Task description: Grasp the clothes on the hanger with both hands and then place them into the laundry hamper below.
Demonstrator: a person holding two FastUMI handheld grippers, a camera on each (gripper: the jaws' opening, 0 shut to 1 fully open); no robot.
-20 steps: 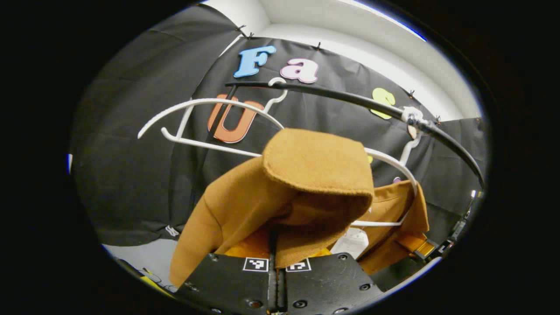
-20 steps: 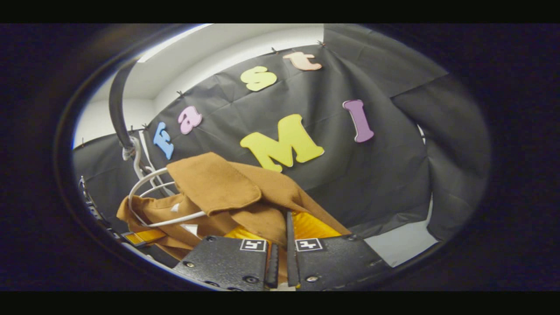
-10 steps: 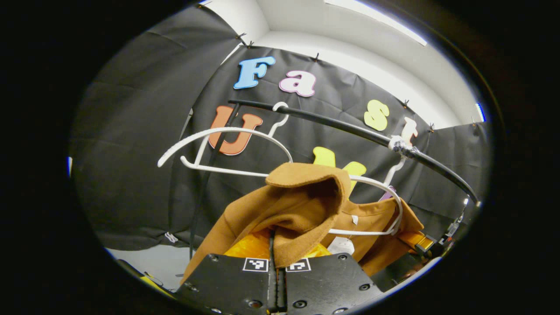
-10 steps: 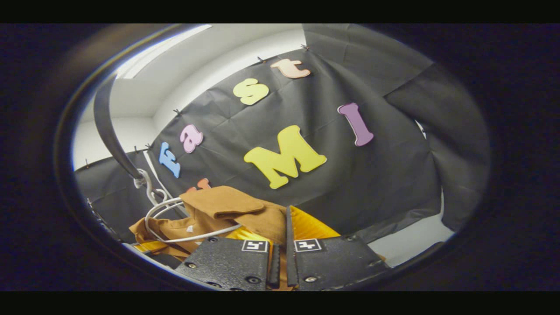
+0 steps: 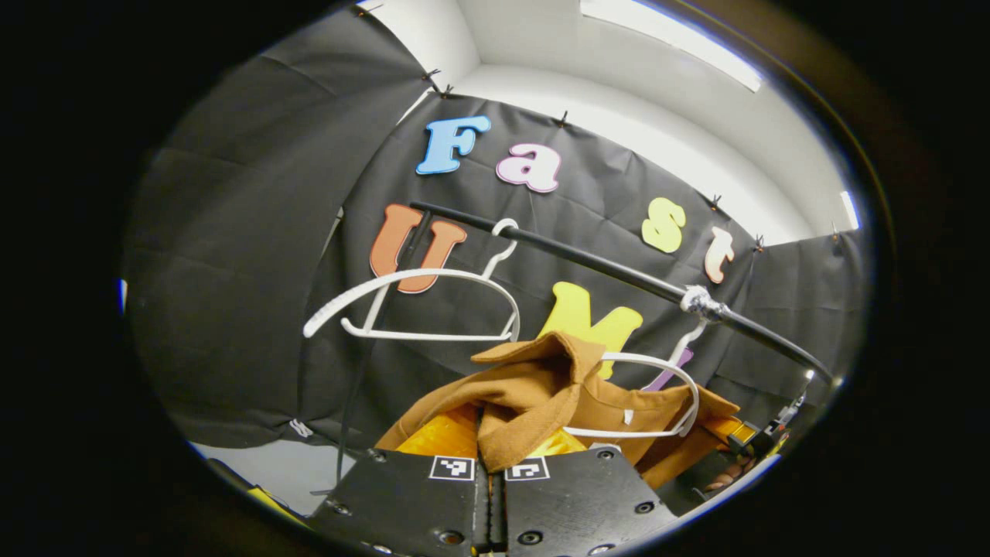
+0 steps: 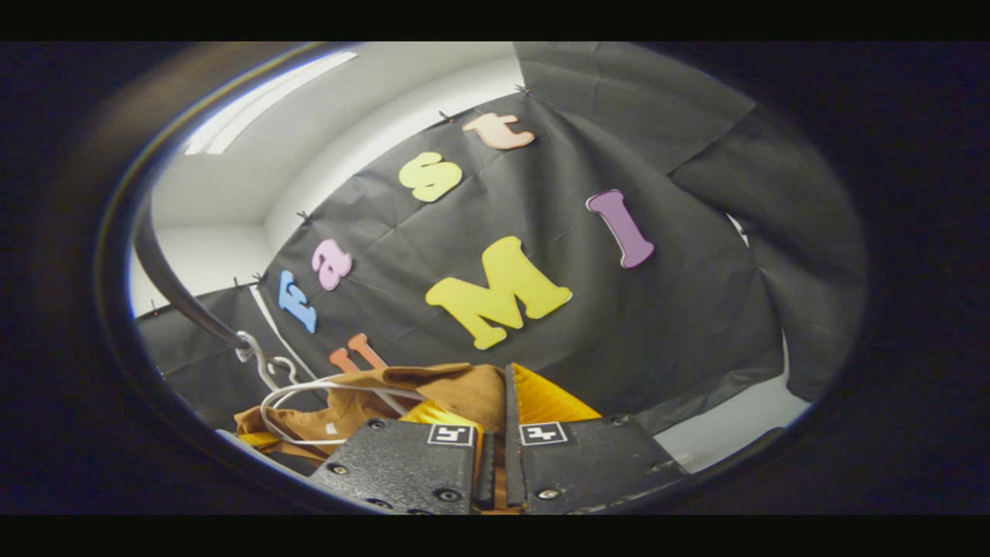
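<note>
Pinching the brown coat [image 5: 534, 394], both tools [image 5: 489, 472] [image 6: 499, 456] are clenched; the left gripper view adds an empty hanger [image 5: 418, 305].

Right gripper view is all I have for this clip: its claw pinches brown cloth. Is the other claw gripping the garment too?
Observer: Yes. The left claw is shut on a fold of the brown coat, near its collar.
Operator: Is it off yet?
Observer: Partly, it seems. The near arm of the coat's hanger lies bare above the cloth; the far shoulder looks draped over its end.
Operator: Anything else hanging up there?
Observer: A second white hanger, bare, hangs from the rail, apart from the coat.
</note>
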